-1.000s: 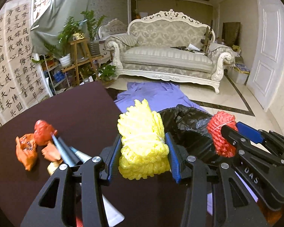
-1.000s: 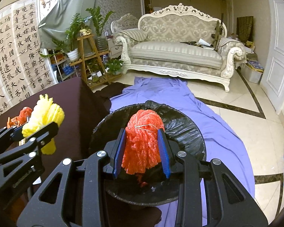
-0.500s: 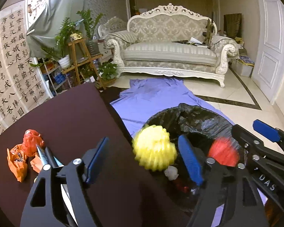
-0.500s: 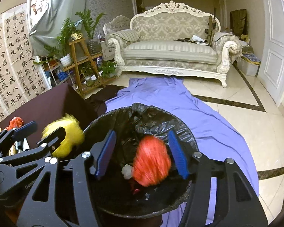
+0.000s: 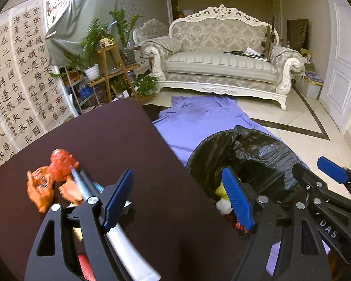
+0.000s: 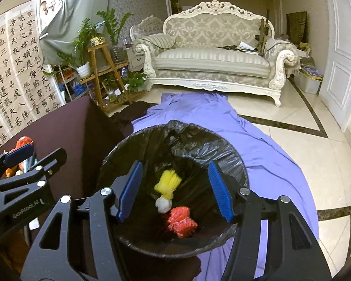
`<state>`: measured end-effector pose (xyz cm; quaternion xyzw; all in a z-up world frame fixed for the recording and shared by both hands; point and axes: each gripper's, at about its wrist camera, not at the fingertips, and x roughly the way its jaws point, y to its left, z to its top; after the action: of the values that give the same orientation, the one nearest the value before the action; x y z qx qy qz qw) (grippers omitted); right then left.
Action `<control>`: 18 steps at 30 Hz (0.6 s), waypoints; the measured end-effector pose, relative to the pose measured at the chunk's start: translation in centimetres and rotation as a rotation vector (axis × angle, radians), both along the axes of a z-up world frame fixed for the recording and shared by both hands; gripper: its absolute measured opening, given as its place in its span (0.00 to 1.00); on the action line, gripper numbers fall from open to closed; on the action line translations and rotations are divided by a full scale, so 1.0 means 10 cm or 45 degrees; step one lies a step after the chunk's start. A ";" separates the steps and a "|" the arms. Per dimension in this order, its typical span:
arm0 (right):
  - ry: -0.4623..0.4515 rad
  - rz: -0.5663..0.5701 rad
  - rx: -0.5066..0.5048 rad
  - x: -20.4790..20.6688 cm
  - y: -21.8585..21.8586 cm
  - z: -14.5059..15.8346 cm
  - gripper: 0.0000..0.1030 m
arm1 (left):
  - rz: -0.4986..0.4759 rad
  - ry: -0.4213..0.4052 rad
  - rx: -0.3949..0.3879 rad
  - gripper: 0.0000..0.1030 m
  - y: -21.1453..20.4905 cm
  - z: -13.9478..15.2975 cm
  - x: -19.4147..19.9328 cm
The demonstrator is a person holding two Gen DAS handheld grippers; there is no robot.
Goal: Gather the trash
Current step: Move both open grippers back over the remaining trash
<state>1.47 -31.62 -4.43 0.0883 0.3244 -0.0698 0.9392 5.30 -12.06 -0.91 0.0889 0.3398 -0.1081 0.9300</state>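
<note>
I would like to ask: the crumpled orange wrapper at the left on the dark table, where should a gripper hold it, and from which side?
Probably grip the crumpled orange wrapper across its bunched middle, coming from above on its left, open side. It lies flat on the dark table; silver-blue tubes crowd its right edge. The open left gripper is nearest.

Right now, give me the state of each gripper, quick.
Left gripper: open, holding nothing; fingers have just been opening.
Right gripper: open, holding nothing, above the trash bin.
</note>
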 end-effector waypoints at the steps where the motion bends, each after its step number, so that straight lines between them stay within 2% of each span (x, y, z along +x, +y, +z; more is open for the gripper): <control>1: 0.002 0.009 0.001 -0.02 0.04 0.00 0.56 | 0.011 0.003 -0.004 0.74 0.05 0.01 -0.04; 18: 0.014 0.167 0.016 -0.43 0.73 0.05 0.56 | 0.180 0.030 -0.025 0.74 0.76 0.00 -0.64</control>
<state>-2.80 -24.34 -3.89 0.0724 0.3353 -0.0066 0.9393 -1.07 -4.49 -0.91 0.0543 0.3552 -0.0466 0.9320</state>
